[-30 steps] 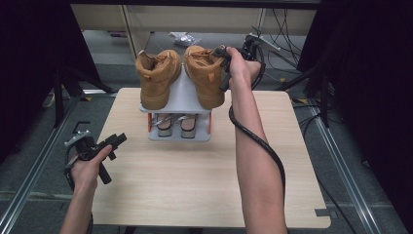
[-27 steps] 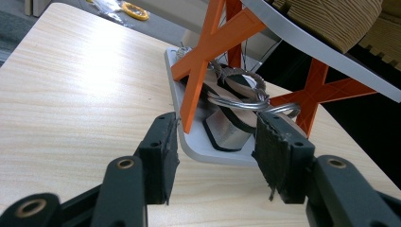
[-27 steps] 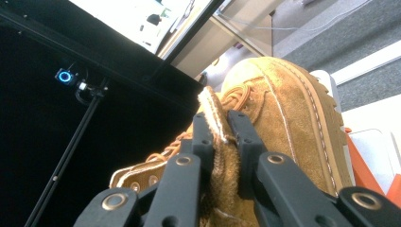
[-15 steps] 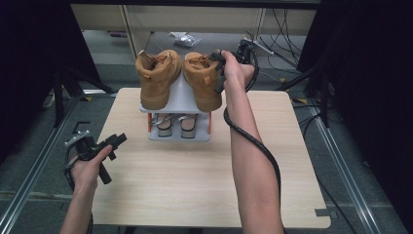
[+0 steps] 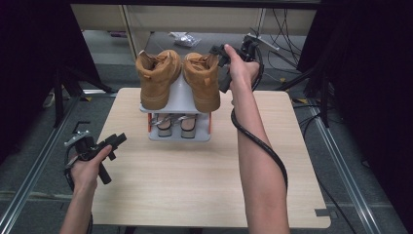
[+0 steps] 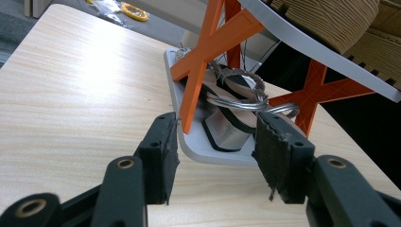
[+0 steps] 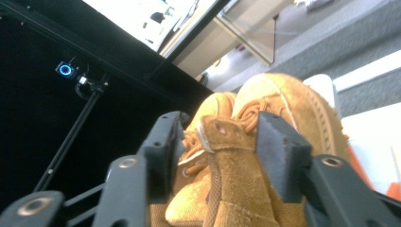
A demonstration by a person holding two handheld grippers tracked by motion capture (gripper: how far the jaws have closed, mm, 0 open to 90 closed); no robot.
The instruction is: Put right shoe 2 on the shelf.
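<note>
High view: the right tan suede boot [image 5: 202, 80] sits on the top tier of a grey-and-orange shoe rack [image 5: 179, 134] at the far side of the table [image 5: 195, 180], beside its mate [image 5: 157, 78]. The right tool [image 5: 220, 68] is at this boot's collar; its jaws have just been opening, and the right gripper view shows the collar between the pads with gaps on both sides. Sandals [image 6: 234, 111] lie on the lower tier. The left tool [image 5: 113, 144] hovers wide and empty near the table's left edge.
</note>
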